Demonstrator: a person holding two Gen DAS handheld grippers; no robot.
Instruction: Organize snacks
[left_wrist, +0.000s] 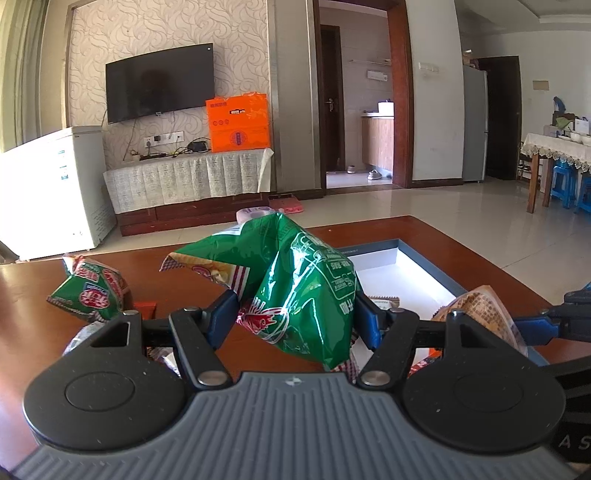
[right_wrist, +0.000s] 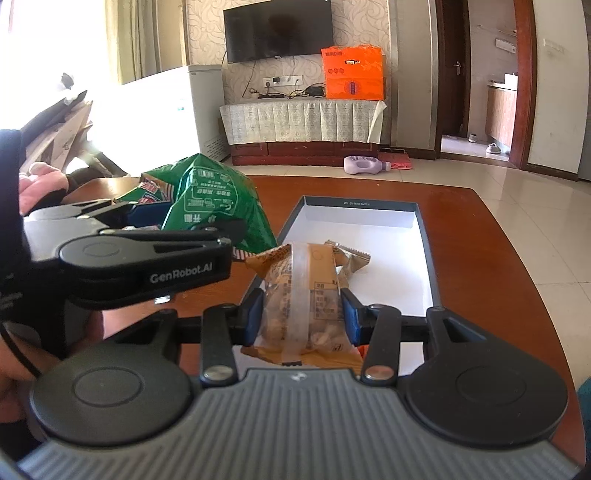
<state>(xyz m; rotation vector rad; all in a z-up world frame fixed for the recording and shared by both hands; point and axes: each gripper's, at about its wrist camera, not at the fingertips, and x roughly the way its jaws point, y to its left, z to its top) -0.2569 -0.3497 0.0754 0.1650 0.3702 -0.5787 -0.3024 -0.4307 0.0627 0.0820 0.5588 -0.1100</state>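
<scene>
Left wrist view: the left tool (left_wrist: 293, 317) clamps a green snack bag (left_wrist: 299, 280) between its blue pads, lifted above the brown bench (left_wrist: 369, 230). The bag's long axis runs roughly up and away from the camera, its crumpled top end leaning left. A second green packet (left_wrist: 90, 293) lies on the bench to the left. The shallow white-lined box (left_wrist: 391, 275) sits to the right.

Right wrist view: the right tool (right_wrist: 302, 317) grips a tan snack packet (right_wrist: 304, 291) over the box's (right_wrist: 421, 258) near end. The packet's long axis points forward along the fingers, parallel to the box's length. The left tool (right_wrist: 192, 221) holds the green bag (right_wrist: 218, 203) just left of the box.
</scene>
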